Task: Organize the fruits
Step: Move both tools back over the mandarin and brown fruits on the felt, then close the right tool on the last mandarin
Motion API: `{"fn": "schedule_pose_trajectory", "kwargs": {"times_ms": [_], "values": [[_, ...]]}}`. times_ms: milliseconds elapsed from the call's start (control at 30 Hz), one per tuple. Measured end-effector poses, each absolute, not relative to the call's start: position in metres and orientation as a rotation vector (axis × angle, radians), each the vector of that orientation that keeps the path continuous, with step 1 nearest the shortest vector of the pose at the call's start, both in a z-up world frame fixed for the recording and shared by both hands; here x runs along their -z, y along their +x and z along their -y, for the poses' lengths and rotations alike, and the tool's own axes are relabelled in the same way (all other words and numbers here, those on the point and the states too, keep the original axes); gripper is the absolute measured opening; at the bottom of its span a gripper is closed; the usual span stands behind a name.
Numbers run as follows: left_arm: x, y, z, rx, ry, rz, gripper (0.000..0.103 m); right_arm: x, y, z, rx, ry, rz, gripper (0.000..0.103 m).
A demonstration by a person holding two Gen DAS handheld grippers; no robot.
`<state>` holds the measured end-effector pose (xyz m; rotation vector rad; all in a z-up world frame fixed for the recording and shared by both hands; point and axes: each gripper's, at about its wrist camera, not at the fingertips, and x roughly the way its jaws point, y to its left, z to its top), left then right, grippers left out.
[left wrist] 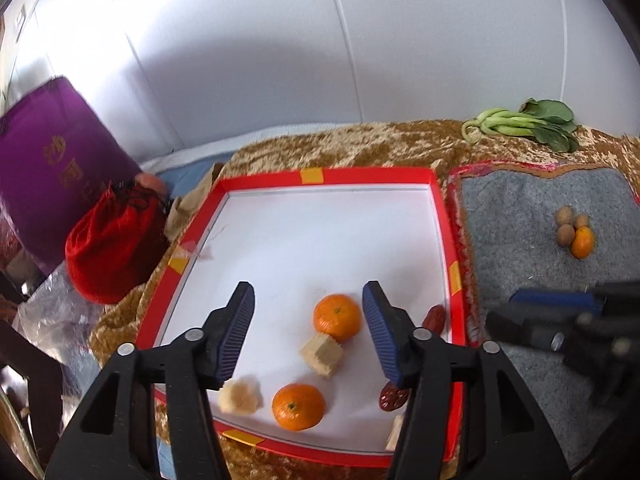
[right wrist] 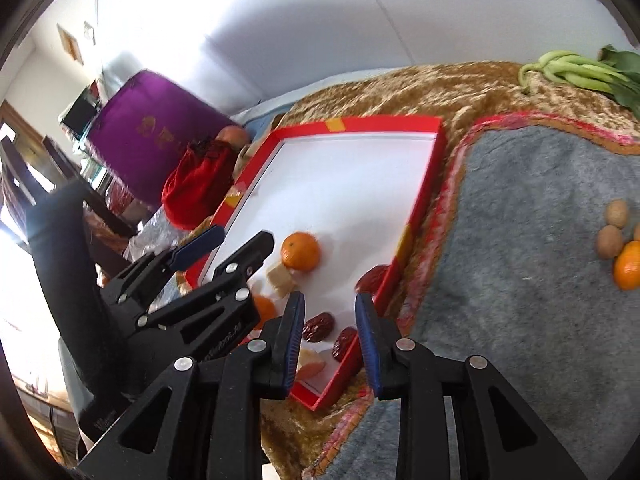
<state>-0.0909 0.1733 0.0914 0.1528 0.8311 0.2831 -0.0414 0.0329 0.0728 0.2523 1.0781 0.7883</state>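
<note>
Now, step in hand: my guess is the left gripper point(left wrist: 308, 332) has dropped an orange point(left wrist: 337, 317) into the red-rimmed tray point(left wrist: 440, 216); back out straight, clear of the beige cube point(left wrist: 322, 355) touching it.
Left tool: jaws spread, nothing between the pads.
Right gripper point(right wrist: 329, 344): jaws somewhat apart, empty, over the tray's near right edge.
Still to sort: second-pile orange point(left wrist: 582, 242) and walnuts point(left wrist: 564, 215), on the grey mat point(left wrist: 520, 240), near its right edge.
Textures: fruit round, waxy, apt to roll; dates point(right wrist: 318, 327) wrinkled; mat fuzzy; tray floor smooth white card.
</note>
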Motion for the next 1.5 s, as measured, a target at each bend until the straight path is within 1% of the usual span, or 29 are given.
{"fn": "schedule_pose_trajectory", "kwargs": {"times_ms": [100, 167, 233, 333, 500, 700, 867, 1000, 1133, 1333, 1500], "values": [[-0.094, -0.089, -0.155, -0.242, 0.210, -0.799, 0.064, -0.086, -0.035, -0.011, -0.740, 0.287, -1.043, 0.034], [-0.093, -0.088, -0.139, -0.201, 0.244, -0.786, 0.066, -0.094, -0.031, 0.004, -0.707, 0.303, -1.018, 0.039], [-0.093, -0.086, -0.126, -0.166, 0.282, -0.772, 0.068, -0.102, -0.028, 0.021, -0.683, 0.334, -0.999, 0.041], [-0.092, -0.086, -0.109, -0.127, 0.329, -0.744, 0.074, -0.110, -0.022, 0.049, -0.642, 0.388, -0.976, 0.043], [-0.089, -0.086, -0.089, -0.026, 0.302, -0.733, 0.082, -0.119, -0.013, 0.102, -0.541, 0.470, -0.953, 0.047], [-0.089, -0.075, -0.069, 0.063, 0.184, -0.766, 0.082, -0.114, -0.001, 0.157, -0.414, 0.593, -0.985, 0.050], [-0.101, -0.051, -0.043, 0.100, 0.191, -0.757, 0.082, -0.097, 0.008, 0.199, -0.352, 0.700, -1.040, 0.051], [-0.092, -0.035, -0.035, 0.114, 0.200, -0.779, 0.082, -0.090, 0.016, 0.216, -0.316, 0.738, -1.062, 0.051], [-0.082, -0.031, -0.041, 0.086, 0.203, -0.835, 0.082, -0.077, 0.026, 0.207, -0.348, 0.756, -1.127, 0.051], [-0.080, -0.037, -0.052, 0.047, 0.215, -0.832, 0.082, -0.046, 0.040, 0.175, -0.364, 0.727, -1.255, 0.051], [-0.083, -0.042, -0.063, 0.034, 0.208, -0.829, 0.082, -0.028, 0.044, 0.154, -0.329, 0.684, -1.305, 0.051]]}}
